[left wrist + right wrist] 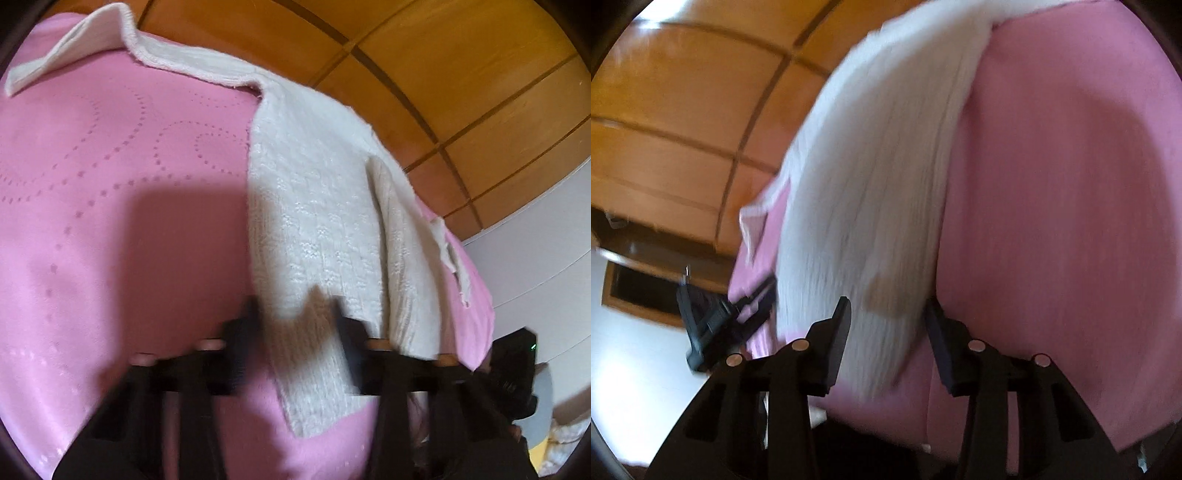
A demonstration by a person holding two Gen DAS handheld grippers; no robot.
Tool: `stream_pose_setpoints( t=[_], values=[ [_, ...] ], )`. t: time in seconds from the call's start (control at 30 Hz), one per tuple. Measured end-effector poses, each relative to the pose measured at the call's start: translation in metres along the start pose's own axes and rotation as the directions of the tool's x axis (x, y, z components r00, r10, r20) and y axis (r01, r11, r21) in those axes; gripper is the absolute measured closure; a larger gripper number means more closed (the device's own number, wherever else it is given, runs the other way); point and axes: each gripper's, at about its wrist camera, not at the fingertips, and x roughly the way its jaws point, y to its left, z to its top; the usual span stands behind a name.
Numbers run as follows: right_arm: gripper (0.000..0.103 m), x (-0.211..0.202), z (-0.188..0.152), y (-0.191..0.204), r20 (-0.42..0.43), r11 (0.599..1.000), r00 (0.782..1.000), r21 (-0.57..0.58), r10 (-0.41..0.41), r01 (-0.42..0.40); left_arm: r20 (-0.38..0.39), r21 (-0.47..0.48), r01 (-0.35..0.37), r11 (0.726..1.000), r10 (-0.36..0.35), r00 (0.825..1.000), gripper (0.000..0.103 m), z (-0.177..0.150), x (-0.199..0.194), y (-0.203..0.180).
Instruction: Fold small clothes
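Observation:
A white knitted garment (317,206) lies stretched out on a pink bedspread (110,184), with one part folded back at the far end. My left gripper (297,321) hovers over its near end, jaws apart, with the knit under and between the black fingers (243,343); the pads do not press on it. In the right wrist view the same garment (864,184) is blurred, and my right gripper (886,317) stands open astride its near end. Each gripper shows in the other's view: the right gripper (517,369) and the left gripper (713,321).
A wooden panelled wall (443,74) rises behind the bed. The bedspread's edge (476,332) drops off beside the garment toward a pale wall (546,258). A dark-framed opening (639,291) shows low in the right wrist view.

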Motion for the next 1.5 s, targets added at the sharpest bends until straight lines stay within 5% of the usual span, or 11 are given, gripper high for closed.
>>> stream_pose_setpoints(
  t=[0.07,0.1,0.5,0.9,0.97,1.03,1.07,1.13,1.23,1.4,1.5],
  values=[
    [0.074,-0.001,0.004,0.009,0.04,1.0,0.999,-0.015,-0.018,0.019,0.011,-0.004,0.004,1.0,-0.003,1.0,0.097,0.007,-0.002,-0.001],
    [0.096,0.006,0.003,0.015,0.041,0.999,0.999,-0.034,-0.036,0.037,0.023,0.011,-0.006,1.0,0.005,1.0,0.098,0.006,0.0,-0.004],
    [0.098,-0.153,-0.016,0.086,0.298,0.95,0.955,-0.299,0.005,0.089,0.191,0.055,0.091,0.994,-0.1,0.976,0.1,0.012,-0.126,-0.025],
    [0.098,-0.115,-0.052,-0.055,0.108,0.918,0.919,-0.078,-0.38,0.389,-0.012,-0.094,-0.125,0.988,0.124,0.992,0.099,-0.064,-0.077,0.026],
    [0.091,-0.112,-0.047,-0.051,0.117,0.904,0.908,-0.104,-0.403,0.415,-0.008,-0.082,-0.173,0.982,0.173,0.985,0.099,-0.063,-0.073,0.027],
    [0.047,-0.113,-0.041,-0.036,0.169,0.886,0.892,-0.139,-0.419,0.442,0.017,-0.095,-0.182,0.979,0.184,0.983,0.092,-0.056,-0.075,0.031],
    [0.035,-0.113,-0.039,-0.027,0.19,0.884,0.889,-0.146,-0.417,0.445,0.037,-0.112,-0.182,0.977,0.187,0.982,0.069,-0.05,-0.08,0.034],
    [0.031,-0.11,-0.035,-0.008,0.24,0.88,0.885,-0.17,-0.4,0.443,0.106,-0.174,-0.19,0.966,0.211,0.972,0.044,-0.04,-0.093,0.047],
    [0.019,-0.084,-0.029,0.026,0.243,0.888,0.914,-0.253,-0.326,0.384,0.161,-0.251,-0.198,0.948,0.242,0.957,0.044,-0.017,-0.105,0.065],
    [0.018,-0.013,-0.031,0.073,0.161,0.884,0.961,-0.382,-0.225,0.27,0.209,-0.358,-0.317,0.878,0.407,0.889,0.044,0.033,-0.119,0.103],
    [0.017,0.024,-0.037,0.093,0.128,0.847,0.967,-0.466,-0.22,0.254,0.23,-0.481,-0.226,0.847,0.371,0.9,0.038,0.057,-0.132,0.141]
  ],
)
